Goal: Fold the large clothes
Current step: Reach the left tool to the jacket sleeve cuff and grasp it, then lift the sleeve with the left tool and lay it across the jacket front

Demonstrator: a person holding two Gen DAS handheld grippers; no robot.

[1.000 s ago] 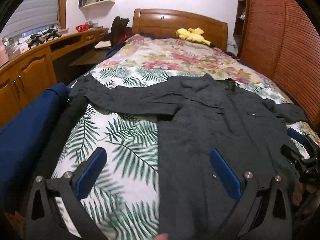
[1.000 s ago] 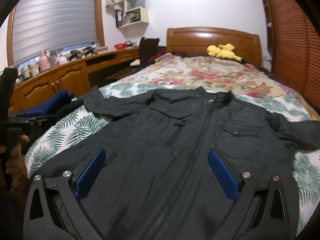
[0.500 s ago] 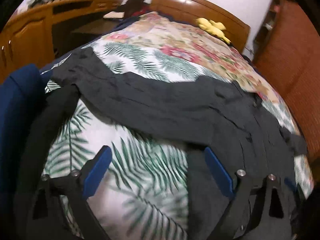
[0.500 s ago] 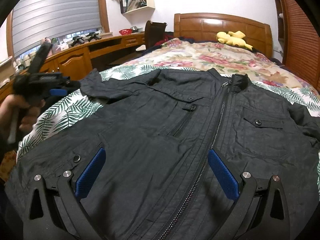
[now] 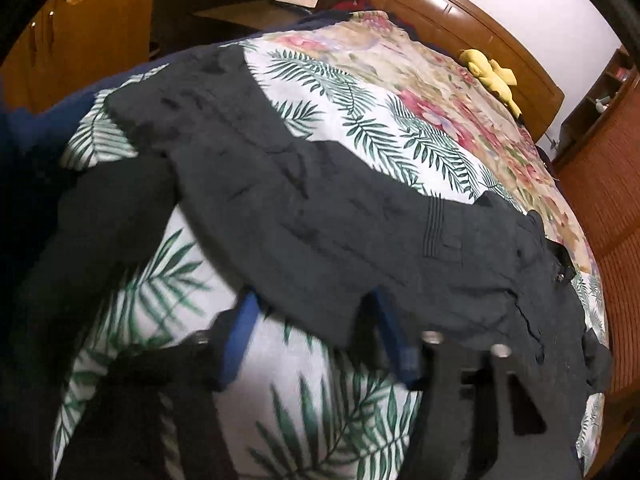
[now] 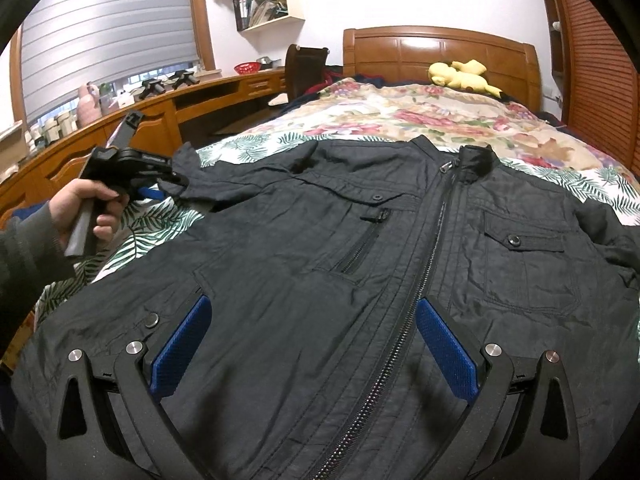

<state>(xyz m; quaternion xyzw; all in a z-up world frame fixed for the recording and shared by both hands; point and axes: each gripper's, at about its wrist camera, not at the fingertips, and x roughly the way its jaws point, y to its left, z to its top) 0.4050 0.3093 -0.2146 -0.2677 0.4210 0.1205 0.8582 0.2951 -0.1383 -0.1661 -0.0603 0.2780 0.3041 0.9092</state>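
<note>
- Plainly, a dark jacket (image 6: 360,264) lies face up on the bed (image 6: 400,120), zipped, collar toward the far headboard (image 6: 440,52), chest pockets either side of the zip.
- Its sleeve (image 5: 280,208) runs out to the left over the palm-leaf bedspread (image 5: 360,128).
- The left hand-held gripper (image 5: 320,340) has come down over that sleeve; a second ago it hung higher over the jacket's left edge with its jaws spread wide.
- Its jaws have just been closing. The lower edge of the sleeve sits between the blue pads (image 5: 240,332), but the picture is blurred and I cannot tell whether they press on the cloth.
- In the right wrist view a hand (image 6: 88,212) in a dark sleeve grips that left tool by its handle, its tip at the cuff end of the jacket sleeve; a short white marking on the tool's body is too small to read.
- The right hand-held gripper (image 6: 308,344) stands spread wide just above the jacket's lower front, one pad each side of the zip, holding nothing. Compared with a second ago it sits lower and closer to the cloth.
- No label on the jacket can be read.
- A yellow plush toy (image 6: 460,74) lies at the headboard, and a wooden table (image 6: 160,120) runs along the left wall.
</note>
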